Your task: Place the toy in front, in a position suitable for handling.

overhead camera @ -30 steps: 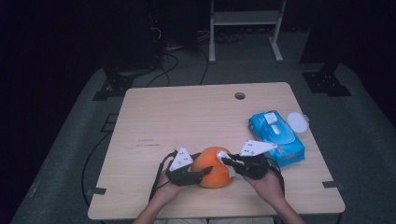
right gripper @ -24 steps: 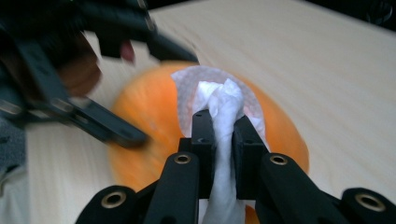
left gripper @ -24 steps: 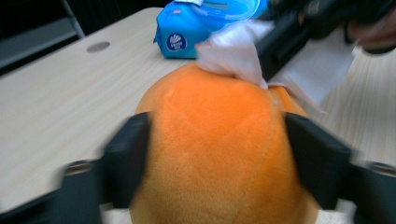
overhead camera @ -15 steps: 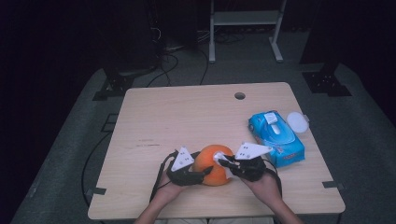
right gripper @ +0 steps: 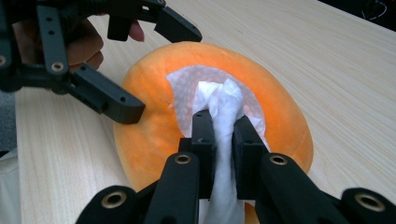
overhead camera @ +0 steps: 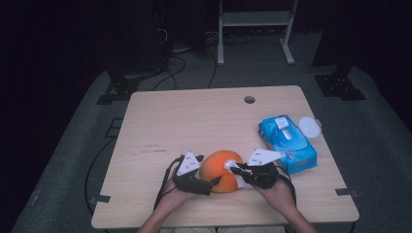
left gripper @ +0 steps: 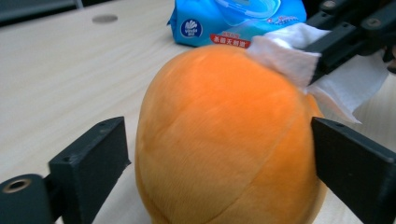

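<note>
Centrally, at the table's (overhead camera: 194, 116) six-o'clock edge, the orange plush ball (overhead camera: 219, 171) rests. Left gripper (left gripper: 219, 154): jaws just opened, flanking the ball at nine and three o'clock, small gaps visible. Right gripper (right gripper: 223, 128): clamped on a white wipe (right gripper: 219, 100) pressed against the ball. Blue wipes pack (overhead camera: 286, 142) at three o'clock.

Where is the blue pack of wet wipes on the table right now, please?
In the high view the blue pack of wet wipes lies near the wooden table's right edge, just beyond the right tongs and beside a small white round lid.
</note>
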`<state>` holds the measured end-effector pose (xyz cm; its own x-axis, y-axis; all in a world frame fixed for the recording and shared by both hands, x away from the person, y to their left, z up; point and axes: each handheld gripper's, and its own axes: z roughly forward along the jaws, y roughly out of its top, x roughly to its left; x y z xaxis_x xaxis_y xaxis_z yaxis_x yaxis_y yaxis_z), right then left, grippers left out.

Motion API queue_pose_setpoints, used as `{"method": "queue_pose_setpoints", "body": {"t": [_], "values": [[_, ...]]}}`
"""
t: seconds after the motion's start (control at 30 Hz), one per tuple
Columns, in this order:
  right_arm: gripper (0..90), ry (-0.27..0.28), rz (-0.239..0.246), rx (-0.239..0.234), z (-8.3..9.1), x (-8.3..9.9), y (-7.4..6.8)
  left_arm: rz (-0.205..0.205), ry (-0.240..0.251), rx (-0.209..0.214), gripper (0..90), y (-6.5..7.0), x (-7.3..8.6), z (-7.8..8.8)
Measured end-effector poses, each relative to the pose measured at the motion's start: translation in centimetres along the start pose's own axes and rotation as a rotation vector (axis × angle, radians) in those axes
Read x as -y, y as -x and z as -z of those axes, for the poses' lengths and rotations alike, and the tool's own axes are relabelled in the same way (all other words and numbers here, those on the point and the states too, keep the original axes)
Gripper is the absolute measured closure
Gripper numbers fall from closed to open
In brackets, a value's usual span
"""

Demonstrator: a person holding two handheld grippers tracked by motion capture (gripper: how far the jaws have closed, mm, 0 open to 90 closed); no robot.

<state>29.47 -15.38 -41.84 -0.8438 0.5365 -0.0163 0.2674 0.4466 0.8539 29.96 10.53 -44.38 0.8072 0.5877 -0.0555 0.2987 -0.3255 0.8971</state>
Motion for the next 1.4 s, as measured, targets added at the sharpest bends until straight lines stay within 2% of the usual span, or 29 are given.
{"method": "queue_pose_setpoints", "body": {"t": [0.1, 0.13, 0.17, 0.27, 0.37, 0.43, 0.47, 0.53, 0.63, 0.7, 0.73, 0.77, 0.8, 0.87, 0.93, 1.03, 1.13, 1.27, 1.33, 1.4], "values": [[81.3, -0.008, -0.01, -0.002, 0.0, 0.1, 0.0, 0.064, -0.011, 0.043, 5.4, -0.6, 0.3, -0.1], [81.3, -0.009, -0.01, 0.0, -0.1, 0.1, -0.1, 0.064, -0.005, 0.058, 11.1, -0.6, 0.3, -0.1], [81.3, -0.011, -0.006, 0.004, -0.1, 0.1, 0.0, 0.047, -0.004, 0.044, 18.1, -0.3, 0.3, 0.0], [81.3, -0.002, -0.005, 0.022, 0.3, -0.4, -0.2, -0.018, 0.016, -0.002, 27.5, 0.9, -0.3, 0.2], [81.3, 0.069, 0.033, 0.013, 1.3, -1.6, -1.0, -0.108, 0.016, -0.027, 30.0, 2.6, -1.0, 0.1], [81.4, 0.05, 0.05, 0.018, 1.4, -1.8, -1.1, -0.142, 0.008, -0.023, 28.9, 3.4, -1.1, 0.0], [81.4, 0.041, 0.041, 0.01, 1.4, -1.5, -0.8, -0.143, 0.008, -0.008, 27.5, 3.3, -1.1, 0.0], [81.4, 0.024, 0.009, -0.005, 1.4, -0.7, -0.1, -0.103, 0.03, 0.026, 22.2, 2.6, -0.9, 0.0], [81.5, -0.003, -0.01, 0.012, 1.7, 0.1, 0.8, -0.013, 0.034, 0.019, 10.0, 1.3, -0.8, 0.0], [81.4, -0.024, -0.018, 0.017, 1.7, 0.4, 1.1, 0.043, 0.026, 0.043, 8.8, 0.6, -0.6, -0.2], [81.4, -0.034, -0.016, 0.014, 1.5, 0.6, 1.1, 0.057, 0.024, 0.059, 9.3, 0.4, -0.4, -0.4], [81.4, -0.032, -0.021, 0.011, 1.5, 0.7, 1.1, 0.065, 0.026, 0.078, 13.5, 0.3, -0.3, -0.4], [81.4, -0.032, -0.021, 0.01, 1.4, 0.6, 1.1, 0.05, 0.032, 0.067, 21.0, 0.4, -0.3, -0.4], [81.4, -0.03, -0.013, 0.017, 1.7, 0.1, 1.0, 0.01, 0.039, 0.044, 30.2, 0.9, -0.5, -0.2], [81.3, 0.016, -0.007, 0.007, 2.3, -0.6, 0.6, -0.036, 0.053, 0.021, 35.2, 1.4, -0.8, 0.0], [81.3, 0.073, 0.013, -0.003, 2.7, -1.6, 0.0, -0.12, 0.064, -0.011, 37.7, 2.6, -1.3, 0.2], [81.3, 0.077, 0.032, -0.002, 2.6, -1.9, -0.4, -0.197, 0.063, -0.042, 39.7, 3.4, -1.5, 0.4], [81.3, 0.062, 0.025, -0.016, 2.5, -1.5, -0.1, -0.216, 0.051, -0.036, 39.2, 3.6, -1.5, 0.3], [81.4, 0.043, 0.021, -0.019, 2.3, -1.2, -0.1, -0.212, 0.038, -0.01, 35.4, 3.5, -1.4, 0.2], [81.4, 0.024, 0.01, -0.023, 2.1, -0.8, 0.0, -0.179, 0.055, 0.017, 27.5, 3.1, -1.4, 0.3]]}}
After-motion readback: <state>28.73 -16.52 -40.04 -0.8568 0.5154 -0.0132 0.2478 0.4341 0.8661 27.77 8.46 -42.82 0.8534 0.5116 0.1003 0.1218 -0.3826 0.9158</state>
